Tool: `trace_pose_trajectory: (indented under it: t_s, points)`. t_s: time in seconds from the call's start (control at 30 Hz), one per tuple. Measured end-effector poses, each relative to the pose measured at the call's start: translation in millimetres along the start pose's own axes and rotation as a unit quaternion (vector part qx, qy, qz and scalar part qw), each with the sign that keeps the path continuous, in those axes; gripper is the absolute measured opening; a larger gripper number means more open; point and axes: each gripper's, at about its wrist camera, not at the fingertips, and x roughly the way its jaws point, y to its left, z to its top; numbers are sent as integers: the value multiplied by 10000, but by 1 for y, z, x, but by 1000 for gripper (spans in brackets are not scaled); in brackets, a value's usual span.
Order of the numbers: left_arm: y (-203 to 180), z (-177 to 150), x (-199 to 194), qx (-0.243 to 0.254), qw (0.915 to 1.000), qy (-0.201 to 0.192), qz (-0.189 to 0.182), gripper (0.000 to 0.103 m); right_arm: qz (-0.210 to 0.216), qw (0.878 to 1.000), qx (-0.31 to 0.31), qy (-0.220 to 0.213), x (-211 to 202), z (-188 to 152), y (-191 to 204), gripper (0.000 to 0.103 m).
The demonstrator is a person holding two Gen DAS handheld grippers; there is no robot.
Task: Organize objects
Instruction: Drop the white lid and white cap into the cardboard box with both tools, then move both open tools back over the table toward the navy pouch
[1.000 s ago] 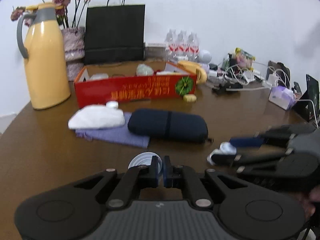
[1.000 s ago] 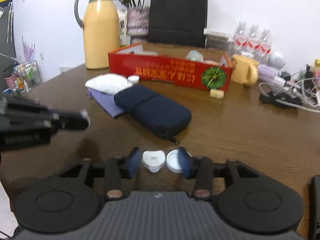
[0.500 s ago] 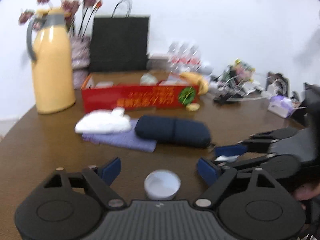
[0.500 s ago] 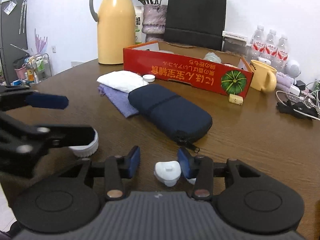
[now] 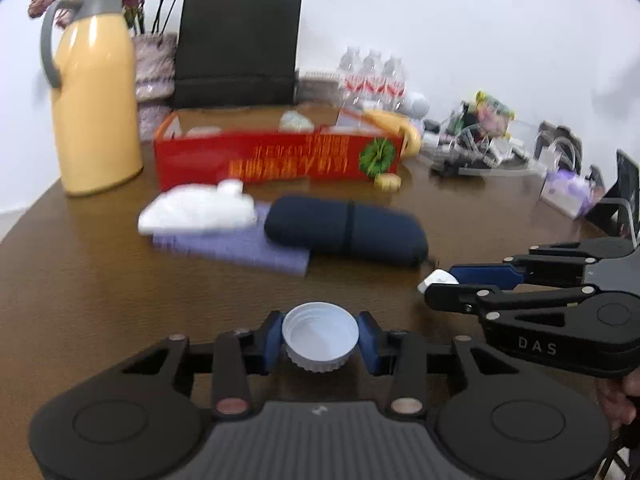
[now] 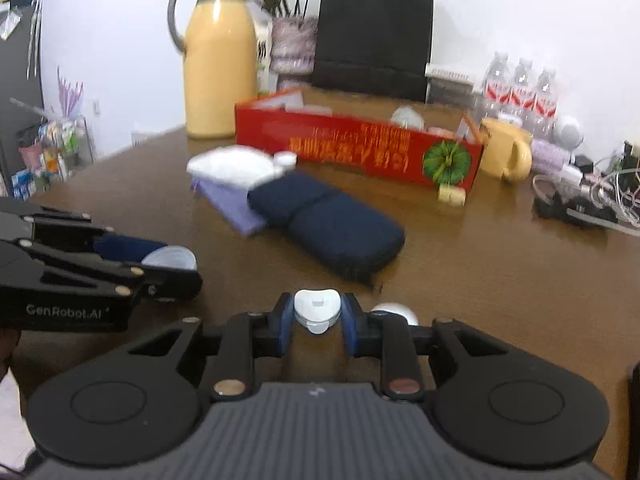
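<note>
My left gripper (image 5: 320, 340) is shut on a white ribbed jar lid (image 5: 320, 338), open side up, held above the brown table (image 5: 80, 300). It also shows at the left of the right wrist view (image 6: 172, 268). My right gripper (image 6: 316, 320) is shut on a small white heart-shaped cap (image 6: 317, 308). It also shows at the right of the left wrist view (image 5: 440, 284). Another small white round piece (image 6: 394, 310) lies on the table just right of the right gripper's fingers.
A dark blue zip case (image 5: 346, 230), a purple cloth (image 5: 236, 246) and a white cloth (image 5: 196, 210) lie mid-table. Behind stand a red cardboard box (image 5: 280, 158), a yellow thermos (image 5: 94, 96), a black paper bag (image 5: 236, 48), water bottles (image 5: 374, 76), a yellow mug (image 6: 504, 150) and cables (image 6: 588, 196).
My left gripper opened, then closed again on the white lid with its open side up. My right gripper closed on the heart-shaped cap and lifted it. Both views have shifted.
</note>
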Motion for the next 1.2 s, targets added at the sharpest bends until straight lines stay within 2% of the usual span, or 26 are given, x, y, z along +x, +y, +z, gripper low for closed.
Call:
trace_pose_trajectory:
  t_s: [0.07, 0.13, 0.2, 0.23, 0.3, 0.37, 0.43, 0.47, 0.53, 0.57, 0.6, 0.63, 0.67, 0.73, 0.9, 0.97, 1.07, 1.13, 1.17, 1.2]
  points:
    - [9, 32, 3, 86, 9995, -311, -25, 39, 47, 9995, 101, -280, 2, 27, -11, 26]
    - [20, 75, 13, 275, 9974, -661, 118, 39, -5, 9983, 114, -564, 12, 63, -24, 26]
    - [34, 121, 42, 474, 9956, -751, 298, 39, -28, 9973, 154, -722, 37, 108, -41, 26]
    - [42, 141, 63, 434, 9967, -619, 301, 39, 69, 9973, 293, -667, 56, 128, -53, 26]
    - [63, 178, 120, 169, 9998, -91, 81, 39, 332, 9959, 755, -368, 104, 167, -80, 26]
    - [81, 200, 176, -56, 9987, 495, 78, 39, 260, 9958, 875, 47, 159, 197, -96, 26]
    - [93, 212, 219, -142, 9947, 786, 644, 39, 112, 9932, 1008, 576, 214, 213, -110, 26]
    - [96, 215, 234, -90, 9929, 893, 782, 38, -31, 9924, 952, 773, 235, 216, -113, 27]
    - [104, 217, 253, -147, 9914, 1070, 740, 45, -156, 9911, 920, 949, 263, 216, -117, 29]
    - [108, 219, 256, -255, 9914, 1096, 672, 53, -157, 9901, 1010, 965, 273, 216, -120, 34]
    - [111, 220, 254, -371, 9925, 1000, 605, 61, -94, 9890, 1109, 970, 276, 216, -123, 34]
    - [114, 219, 250, -444, 9934, 892, 567, 66, -21, 9888, 1186, 905, 273, 216, -125, 39]
    - [115, 220, 244, -489, 9943, 768, 554, 73, 24, 9897, 1211, 759, 267, 217, -127, 52]
    - [115, 226, 234, -523, 9948, 646, 591, 77, -101, 9913, 1197, 529, 252, 220, -129, 62]
    - [101, 230, 195, -427, 9961, 522, 571, 78, -145, 9924, 1177, 323, 210, 228, -139, 67]
    - [94, 226, 174, -364, 9971, 388, 536, 81, -229, 9930, 1128, 266, 188, 224, -137, 75]
    - [82, 199, 128, -371, 9969, -53, 690, 87, -274, 9934, 1114, 29, 142, 204, -128, 92]
    - [72, 171, 95, -354, 9950, -233, 903, 87, -243, 9942, 1033, -153, 103, 181, -115, 98]
    - [65, 155, 78, -386, 9943, -303, 946, 88, -280, 9947, 961, -253, 83, 168, -108, 103]
    - [58, 138, 59, -424, 9945, -378, 880, 89, -331, 9948, 905, -338, 62, 152, -100, 103]
